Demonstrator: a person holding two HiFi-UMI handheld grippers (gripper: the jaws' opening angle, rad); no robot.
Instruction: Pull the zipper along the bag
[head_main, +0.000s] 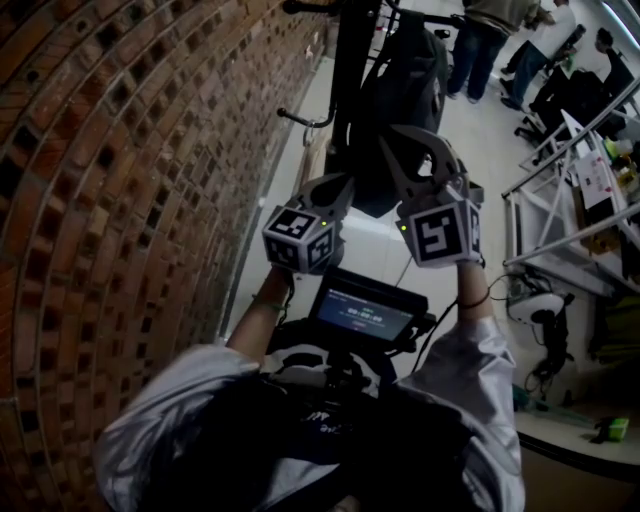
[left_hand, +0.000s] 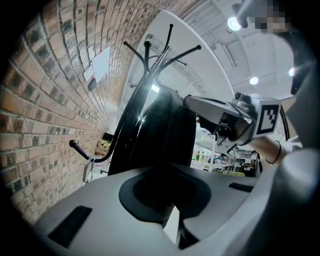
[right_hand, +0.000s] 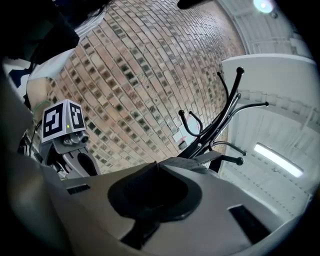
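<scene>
1. The black bag (head_main: 405, 85) hangs on the coat rack (left_hand: 150, 55), straight ahead of both tools and close to the brick wall (head_main: 120, 150).
2. The left tool (left_hand: 167, 182) has its jaws drawn together, with dark bag fabric right at their tips. I read that as a clamp on the bag's lower edge, holding it steady.
3. The right tool (right_hand: 156, 165) sits across the bag from the left one, level and slightly higher. Its jaws are nearly closed, and a thin dark sliver stands up between the tips, with grey fabric just beyond. I take that sliver for the zipper pull (right_hand: 155, 164), pinched, though it is too small to be sure.
4. I judge the step in hand to be the grip itself: one tool anchors the bag and the other has the pull. I cannot see how far the zip has run.
5. Next I need a steady draw with the right tool along the zipper line, keeping the pinch firm and in line with the teeth. The left tool must hold against it so the hanging bag does not swing.
</scene>
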